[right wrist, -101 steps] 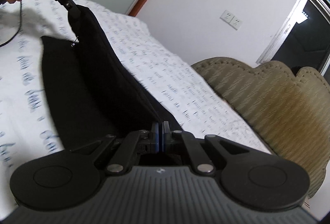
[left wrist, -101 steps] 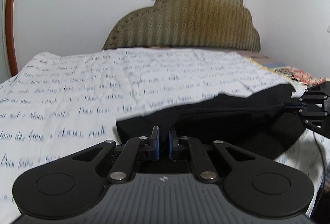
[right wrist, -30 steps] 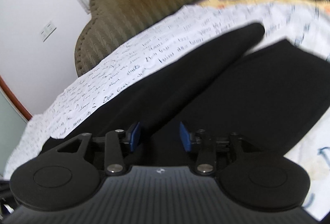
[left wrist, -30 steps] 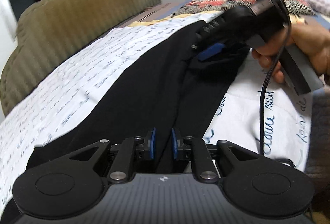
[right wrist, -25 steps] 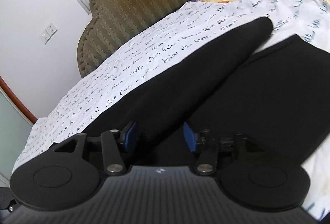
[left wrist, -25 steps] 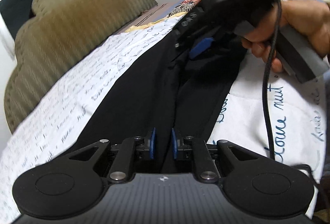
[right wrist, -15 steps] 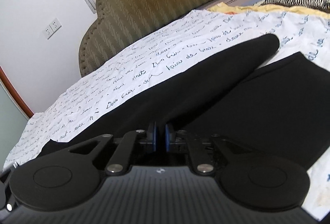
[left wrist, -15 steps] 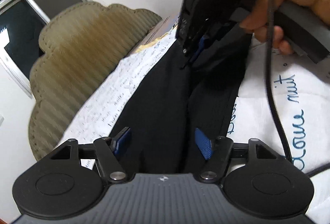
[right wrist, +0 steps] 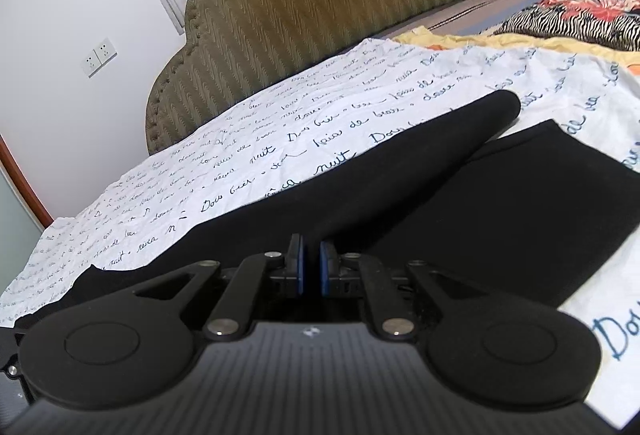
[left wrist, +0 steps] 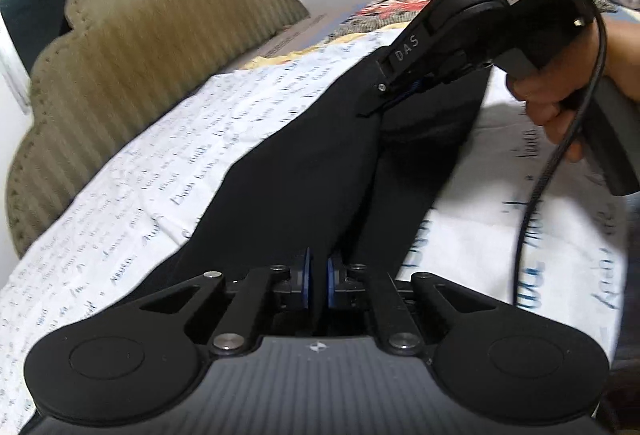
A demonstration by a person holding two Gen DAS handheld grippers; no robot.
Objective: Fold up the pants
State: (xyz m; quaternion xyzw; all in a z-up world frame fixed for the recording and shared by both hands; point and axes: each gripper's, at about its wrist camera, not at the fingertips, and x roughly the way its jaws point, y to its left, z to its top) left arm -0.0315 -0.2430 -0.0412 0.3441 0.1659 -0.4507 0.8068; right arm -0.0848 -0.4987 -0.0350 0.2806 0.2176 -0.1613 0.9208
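Black pants lie across the bed's white sheet with its handwriting print, one long fold raised as a ridge above the flatter layer beside it. The left gripper has its jaws drawn narrow, pinching a fold of the pants at the near end. The right gripper does the same on its side, jaws narrow with dark cloth between the blue pads. In the left view a hand holds that right gripper down on the far end of the ridge. A ribbed olive headboard stands behind.
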